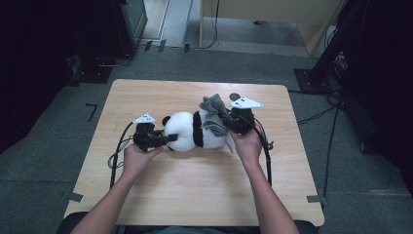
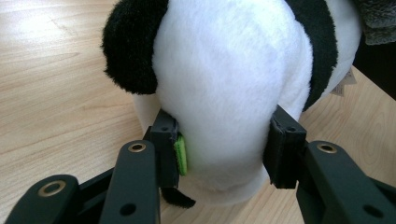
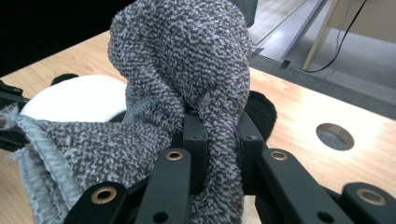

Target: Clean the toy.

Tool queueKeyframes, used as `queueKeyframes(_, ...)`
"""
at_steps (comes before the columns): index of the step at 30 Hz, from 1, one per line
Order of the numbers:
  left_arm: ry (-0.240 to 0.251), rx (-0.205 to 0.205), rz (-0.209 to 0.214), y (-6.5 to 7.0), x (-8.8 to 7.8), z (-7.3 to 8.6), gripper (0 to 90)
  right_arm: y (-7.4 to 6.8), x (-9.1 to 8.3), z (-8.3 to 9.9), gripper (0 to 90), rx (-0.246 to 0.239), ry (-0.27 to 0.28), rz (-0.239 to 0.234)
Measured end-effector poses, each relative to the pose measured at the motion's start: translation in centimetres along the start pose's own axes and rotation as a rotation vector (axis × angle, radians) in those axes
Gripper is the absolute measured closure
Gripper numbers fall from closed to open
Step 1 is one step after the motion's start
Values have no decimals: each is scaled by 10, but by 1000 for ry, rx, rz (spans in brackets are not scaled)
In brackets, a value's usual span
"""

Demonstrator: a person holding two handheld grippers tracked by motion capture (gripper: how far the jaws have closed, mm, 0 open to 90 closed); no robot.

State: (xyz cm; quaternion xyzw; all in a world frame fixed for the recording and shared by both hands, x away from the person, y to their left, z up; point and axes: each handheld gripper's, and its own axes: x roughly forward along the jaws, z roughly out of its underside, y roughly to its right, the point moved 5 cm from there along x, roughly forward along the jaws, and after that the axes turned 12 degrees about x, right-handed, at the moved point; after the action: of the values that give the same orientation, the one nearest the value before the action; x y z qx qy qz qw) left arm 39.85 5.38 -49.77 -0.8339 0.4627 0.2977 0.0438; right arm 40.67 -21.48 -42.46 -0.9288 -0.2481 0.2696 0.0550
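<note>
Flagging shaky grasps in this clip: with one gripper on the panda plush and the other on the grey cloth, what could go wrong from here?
1. The left gripper pinches only soft white fur on the panda plush; the pile may compress and slip free if pulled.
2. The right gripper clamps a narrow fold of the grey cloth, which lies bunched on the panda; pulling could drag or roll the toy.
3. The table hole lies nearby; loose cloth could catch there.
</note>
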Motion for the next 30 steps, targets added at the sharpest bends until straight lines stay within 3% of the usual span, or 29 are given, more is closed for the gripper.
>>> queueKeyframes(5,-2,-1,7,-1,0,0,555,14,-8,3,800,15,1,5)
queueKeyframes(9,-6,0,9,-2,0,0,556,23,-9,6,800,48,5,-18)
queueKeyframes(19,-6,20,6,2,-1,0,562,29,-16,15,800,4,22,-23)
queueKeyframes(25,-4,-20,30,-2,-1,-2,577,47,-18,23,801,31,-13,31)
queueKeyframes(30,-7,-40,56,-1,-4,-3,593,40,-28,18,801,31,28,13)
